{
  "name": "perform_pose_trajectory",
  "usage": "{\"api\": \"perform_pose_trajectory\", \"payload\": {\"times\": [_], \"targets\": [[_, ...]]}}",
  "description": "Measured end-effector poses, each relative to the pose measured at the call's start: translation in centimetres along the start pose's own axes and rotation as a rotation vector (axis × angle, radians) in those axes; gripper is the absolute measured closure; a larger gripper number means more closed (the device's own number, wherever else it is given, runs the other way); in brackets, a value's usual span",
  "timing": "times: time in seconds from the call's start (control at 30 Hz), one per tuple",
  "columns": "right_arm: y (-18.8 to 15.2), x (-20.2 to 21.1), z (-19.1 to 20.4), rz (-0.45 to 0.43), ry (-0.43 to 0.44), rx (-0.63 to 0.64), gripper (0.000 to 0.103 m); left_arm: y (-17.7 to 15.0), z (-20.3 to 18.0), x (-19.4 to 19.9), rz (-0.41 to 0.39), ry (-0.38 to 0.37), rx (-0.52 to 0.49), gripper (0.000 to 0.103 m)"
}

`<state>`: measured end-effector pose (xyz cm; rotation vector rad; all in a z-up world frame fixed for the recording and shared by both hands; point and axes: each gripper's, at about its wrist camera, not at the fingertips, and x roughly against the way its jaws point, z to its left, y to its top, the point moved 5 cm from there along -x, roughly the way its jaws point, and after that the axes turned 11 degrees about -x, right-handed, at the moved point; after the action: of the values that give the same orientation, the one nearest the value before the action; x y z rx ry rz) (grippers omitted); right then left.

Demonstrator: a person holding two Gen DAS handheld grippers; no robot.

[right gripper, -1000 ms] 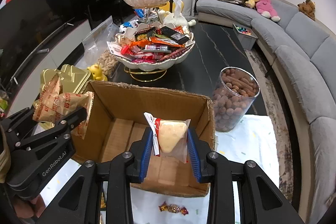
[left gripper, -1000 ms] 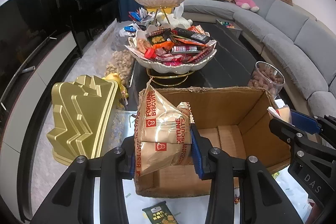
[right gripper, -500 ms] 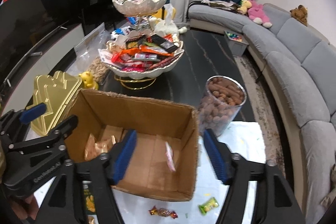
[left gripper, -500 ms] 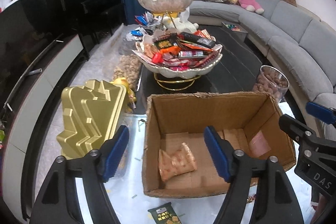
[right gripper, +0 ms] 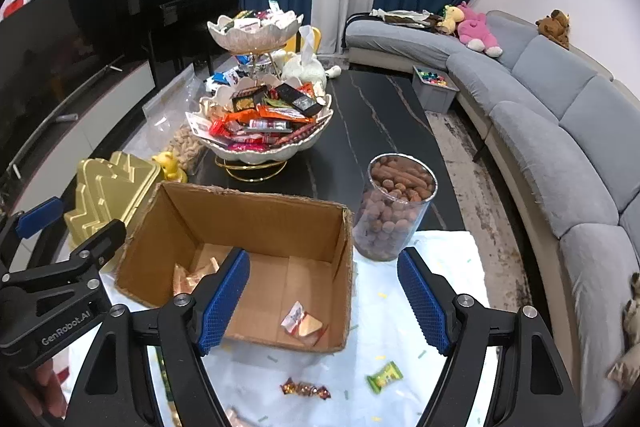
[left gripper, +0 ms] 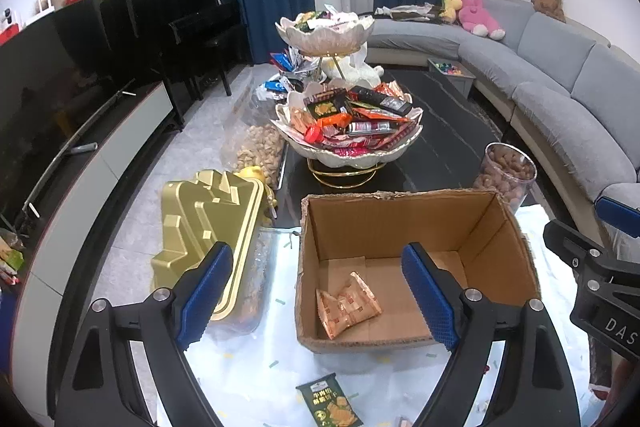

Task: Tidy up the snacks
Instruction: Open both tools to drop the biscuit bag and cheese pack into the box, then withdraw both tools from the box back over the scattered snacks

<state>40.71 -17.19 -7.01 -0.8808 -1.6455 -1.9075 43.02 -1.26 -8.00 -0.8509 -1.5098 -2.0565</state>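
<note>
Left wrist view: left tool (left gripper: 316,291) stands released, jaws wide with nothing between them — they have just been opening, and the biscuit packet (left gripper: 346,305) lies on the floor of the cardboard box (left gripper: 400,211), near its left wall. Right wrist view: right tool (right gripper: 322,301) likewise released and empty, its jaws also just opened; the small wrapped cake (right gripper: 302,323) rests on the box floor near the front right corner. Both tools hover over the box mouth, pointing down into it, so the drops look deliberate: the box is judged to be the collecting bin for loose snacks.

Count in box: two items — one from each tool. Loose on the white table cover in front of the box: one green packet (left gripper: 330,405), one green candy (right gripper: 384,375), one dark twist-wrapped candy (right gripper: 306,389); probably more at the frame edge, too cut off to tell. These three are likely next picks.

Also on the table: one two-tier snack stand (left gripper: 348,131), piled full; one clear jar of nuts (right gripper: 394,211) just right of the box; one gold tree-shaped tin (left gripper: 208,227) to its left.
</note>
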Motion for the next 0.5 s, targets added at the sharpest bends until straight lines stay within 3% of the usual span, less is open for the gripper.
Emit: {"api": "perform_pose_trajectory", "payload": {"times": [0.5], "targets": [[-0.9, 5.4, -1.5, -0.043, 0.008, -0.025, 0.026, -0.5, -0.8, 5.4, -0.045, 0.001, 0.011, 0.014]]}}
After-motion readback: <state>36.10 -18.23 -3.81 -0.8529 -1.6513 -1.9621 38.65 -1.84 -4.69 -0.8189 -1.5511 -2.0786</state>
